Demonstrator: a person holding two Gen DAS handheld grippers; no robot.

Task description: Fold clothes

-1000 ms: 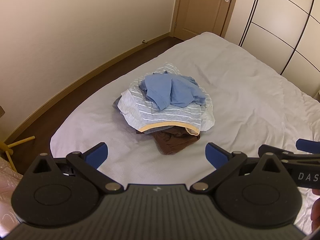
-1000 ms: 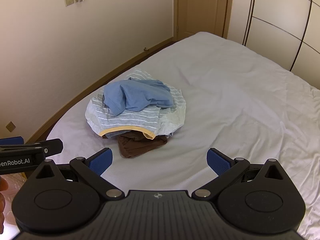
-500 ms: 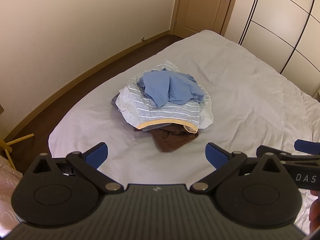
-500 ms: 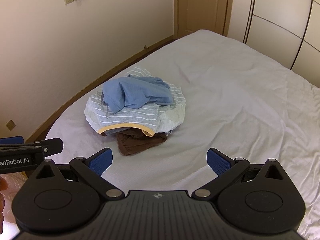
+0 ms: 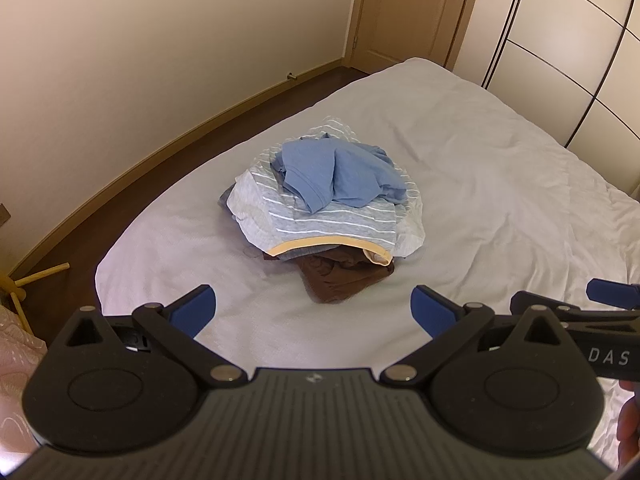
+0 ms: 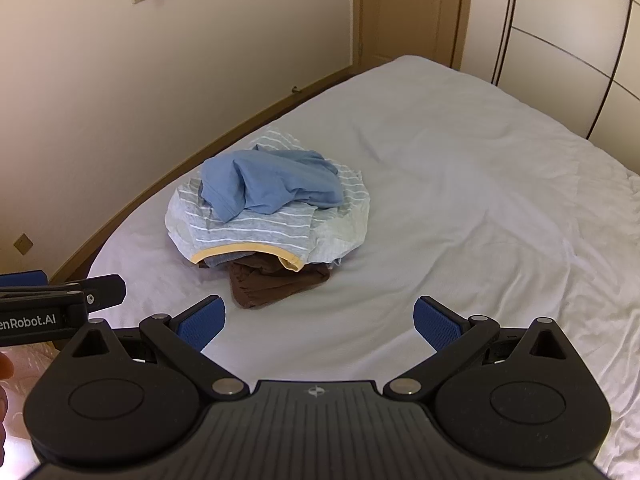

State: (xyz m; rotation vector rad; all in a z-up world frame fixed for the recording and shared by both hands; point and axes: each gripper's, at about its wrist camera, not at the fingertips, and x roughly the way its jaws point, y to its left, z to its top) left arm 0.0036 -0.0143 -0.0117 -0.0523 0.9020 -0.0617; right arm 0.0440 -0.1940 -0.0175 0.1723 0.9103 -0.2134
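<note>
Both grippers spread wide and empty, poised short of the clothes pile

The left gripper (image 5: 313, 306) has its blue pads wide apart with nothing between them, and the right gripper (image 6: 319, 318) is just the same; they sit side by side above the near part of the bed (image 5: 500, 168), each showing at the edge of the other's view. Ahead of them, well apart from the pads, lies a heap: a blue shirt (image 5: 338, 176) crumpled on top, a grey striped top (image 5: 320, 224) with a yellow hem under it, and a brown garment (image 5: 344, 278) poking out at the bottom. By my reading folding has not begun, this is the approach. The next move calls for lifting the blue shirt off by one edge and spreading it flat on bare sheet
</note>
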